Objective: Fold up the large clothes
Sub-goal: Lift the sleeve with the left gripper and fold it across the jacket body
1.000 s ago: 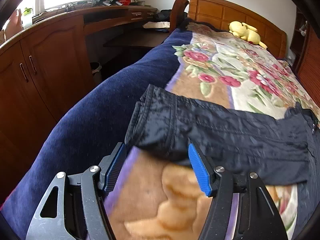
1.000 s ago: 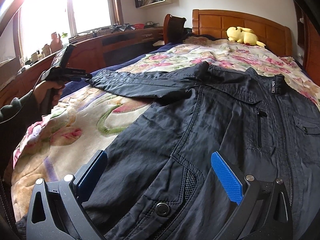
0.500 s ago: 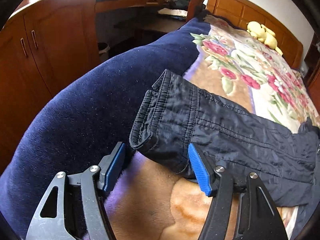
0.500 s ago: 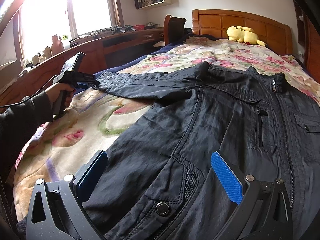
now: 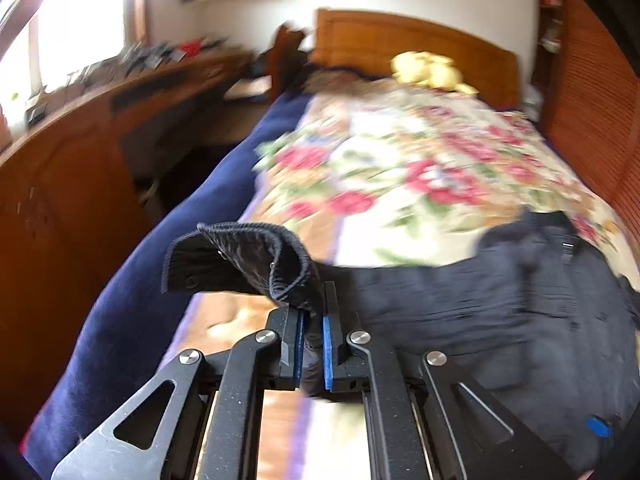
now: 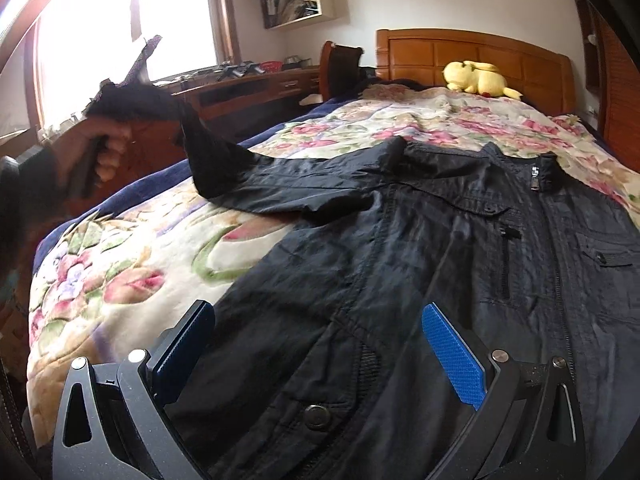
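A black zip jacket [image 6: 460, 248] lies face up on the floral bedspread [image 6: 132, 264]. My left gripper [image 5: 312, 332] is shut on the cuff of the jacket's sleeve [image 5: 240, 264], which hangs lifted off the bed. In the right wrist view that sleeve [image 6: 224, 164] rises from the jacket toward a hand [image 6: 108, 148] holding the left gripper in the air at the left. My right gripper [image 6: 320, 352] stands open low over the jacket's hem, with the fabric and a snap button [image 6: 317, 417] between its blue pads [image 6: 452, 356], which do not press on it.
A wooden headboard [image 6: 472, 56] with a yellow plush toy [image 6: 478, 78] stands at the far end. A wooden desk and cabinets [image 5: 80, 160] run along the left of the bed. A dark blue blanket [image 5: 152, 264] edges the bed's left side. A wooden panel [image 5: 592, 112] stands at the right.
The left gripper closed on the sleeve cuff and lifted it up off the bed, swinging toward the headboard. The right gripper stayed still over the hem.
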Demonstrator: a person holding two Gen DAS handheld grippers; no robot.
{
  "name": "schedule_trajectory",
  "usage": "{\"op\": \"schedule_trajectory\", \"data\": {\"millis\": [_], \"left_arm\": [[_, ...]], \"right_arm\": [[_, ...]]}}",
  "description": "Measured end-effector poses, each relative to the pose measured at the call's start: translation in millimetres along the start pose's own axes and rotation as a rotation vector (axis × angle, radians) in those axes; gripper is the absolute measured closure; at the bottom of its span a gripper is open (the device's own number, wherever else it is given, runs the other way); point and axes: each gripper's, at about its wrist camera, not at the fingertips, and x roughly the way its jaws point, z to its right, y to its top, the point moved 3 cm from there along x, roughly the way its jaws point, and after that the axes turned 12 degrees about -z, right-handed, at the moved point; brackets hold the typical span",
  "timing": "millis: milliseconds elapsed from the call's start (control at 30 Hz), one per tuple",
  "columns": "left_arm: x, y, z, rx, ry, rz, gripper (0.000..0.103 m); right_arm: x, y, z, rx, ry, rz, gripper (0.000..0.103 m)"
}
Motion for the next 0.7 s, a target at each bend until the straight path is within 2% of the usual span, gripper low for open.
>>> {"op": "schedule_trajectory", "data": {"millis": [167,267,333,567,700], "left_arm": [[-53.2,1.6,74.6,0.130,-0.052,0.057,0.096],[-79.3,-5.2,112.8,0.193,-0.093,0.100,0.096],[-88.9,-8.6,129.3,0.222,-0.118,0.108,0.096],[-104.5,-35.2,194.9,0.298,-0.212,0.092,0.097],[-107.2,-61.2,229.8,0.333,-0.261,0.073,0.097]], "right_arm": [[-21.4,2.0,-3.7,-0.010,-0.053,0.013,0.000],[-51.7,-2.3,-1.9,-0.009,-0.056,0.029,0.000],[-74.8,-7.5,2.1,-0.006,-0.060,0.049,0.000],[-153.4,-29.9,20.9,-0.030,-0.174,0.106,0.000],[-173.6,-33.7,29.7,-0.021,-0.211,0.101,0.000]]}}
